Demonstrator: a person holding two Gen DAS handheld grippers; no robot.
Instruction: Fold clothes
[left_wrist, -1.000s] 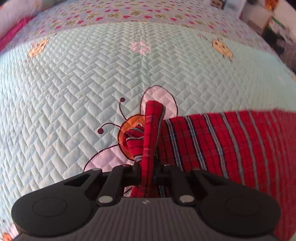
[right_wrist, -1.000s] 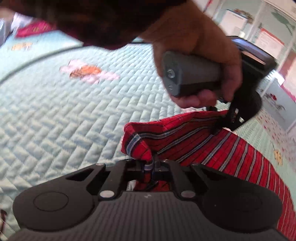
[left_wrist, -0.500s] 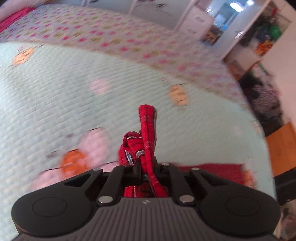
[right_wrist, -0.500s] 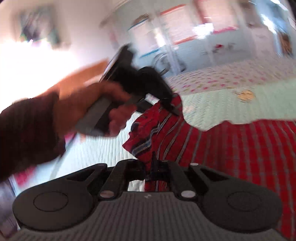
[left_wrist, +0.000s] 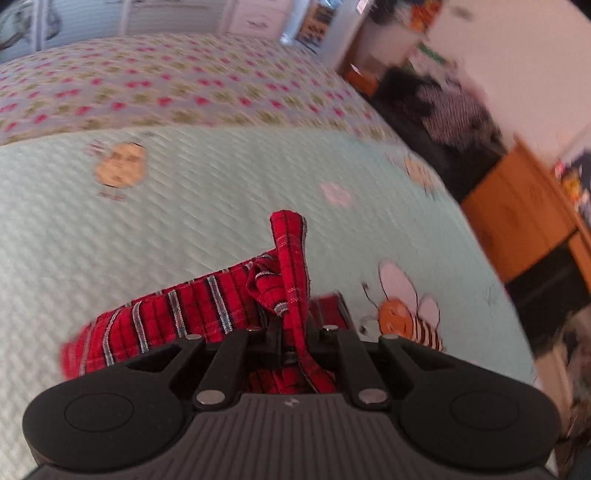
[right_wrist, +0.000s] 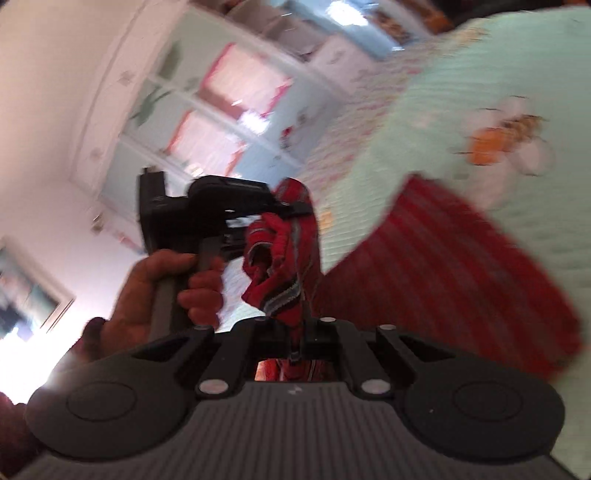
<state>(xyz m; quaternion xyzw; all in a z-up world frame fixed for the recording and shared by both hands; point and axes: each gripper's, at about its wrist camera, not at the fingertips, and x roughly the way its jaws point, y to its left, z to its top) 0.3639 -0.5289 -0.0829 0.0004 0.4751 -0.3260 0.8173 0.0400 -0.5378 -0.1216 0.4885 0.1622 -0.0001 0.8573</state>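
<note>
Both tongs, the left gripper (left_wrist: 291, 332) and right gripper (right_wrist: 301, 332), were clamped on the red striped garment (left_wrist: 184, 317), which trailed beyond them over the quilted bedspread (left_wrist: 184, 206).

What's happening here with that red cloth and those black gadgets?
A person is folding a red striped garment over a bed with a pale green quilt. Each hand holds a set of tongs. The left tongs are shut on a bunched edge of the cloth, and the right tongs are shut on another part. In the right view the left hand shows gripping its handle, with the rest of the garment trailing down onto the quilt. The views are blurred.
</note>
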